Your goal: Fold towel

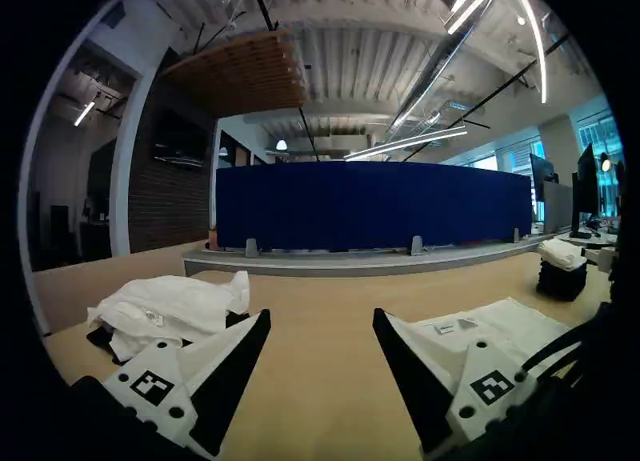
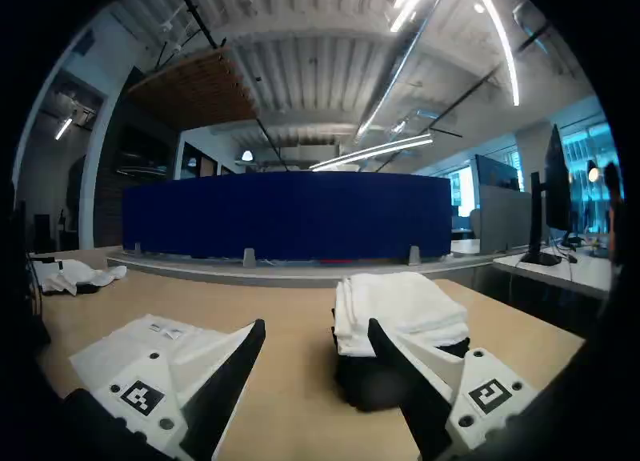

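A white towel (image 1: 500, 321) lies flat on the wooden table (image 1: 320, 301), partly under the right finger of my left gripper (image 1: 322, 326), which is open and holds nothing. In the right gripper view the same flat towel (image 2: 148, 337) lies low on the left, beside my right gripper (image 2: 314, 333), also open with nothing between its fingers. A stack of folded white towels (image 2: 400, 301) rests on a black base just beyond its right finger; in the left gripper view that stack (image 1: 562, 257) sits farther off to the right.
A crumpled heap of white towels (image 1: 168, 309) lies on a dark item at the table's left, seen far left as the heap (image 2: 76, 275). A blue divider (image 1: 368, 205) closes the back of the table. Monitors (image 2: 548, 197) stand on a desk to the right.
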Demonstrator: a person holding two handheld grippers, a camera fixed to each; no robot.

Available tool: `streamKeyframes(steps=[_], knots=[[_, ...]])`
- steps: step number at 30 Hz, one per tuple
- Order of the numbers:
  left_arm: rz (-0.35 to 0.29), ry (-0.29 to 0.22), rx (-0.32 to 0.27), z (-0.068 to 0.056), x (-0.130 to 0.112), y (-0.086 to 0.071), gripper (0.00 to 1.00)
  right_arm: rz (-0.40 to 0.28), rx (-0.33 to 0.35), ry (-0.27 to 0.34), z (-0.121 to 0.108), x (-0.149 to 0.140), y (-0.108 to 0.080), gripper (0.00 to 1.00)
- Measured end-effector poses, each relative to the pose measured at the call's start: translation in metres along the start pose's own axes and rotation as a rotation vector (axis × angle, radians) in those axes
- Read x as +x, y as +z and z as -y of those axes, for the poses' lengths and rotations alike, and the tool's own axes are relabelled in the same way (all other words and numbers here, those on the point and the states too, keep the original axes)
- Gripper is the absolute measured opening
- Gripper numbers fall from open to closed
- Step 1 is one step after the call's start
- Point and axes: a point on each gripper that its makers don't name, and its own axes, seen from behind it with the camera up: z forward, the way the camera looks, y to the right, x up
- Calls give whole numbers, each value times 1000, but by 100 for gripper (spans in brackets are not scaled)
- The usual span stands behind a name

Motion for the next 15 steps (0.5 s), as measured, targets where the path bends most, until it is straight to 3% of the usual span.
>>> streamKeyframes(steps=[15], knots=[[0, -1, 1, 1, 1, 3, 95, -1, -6, 1, 0, 2, -1, 99]])
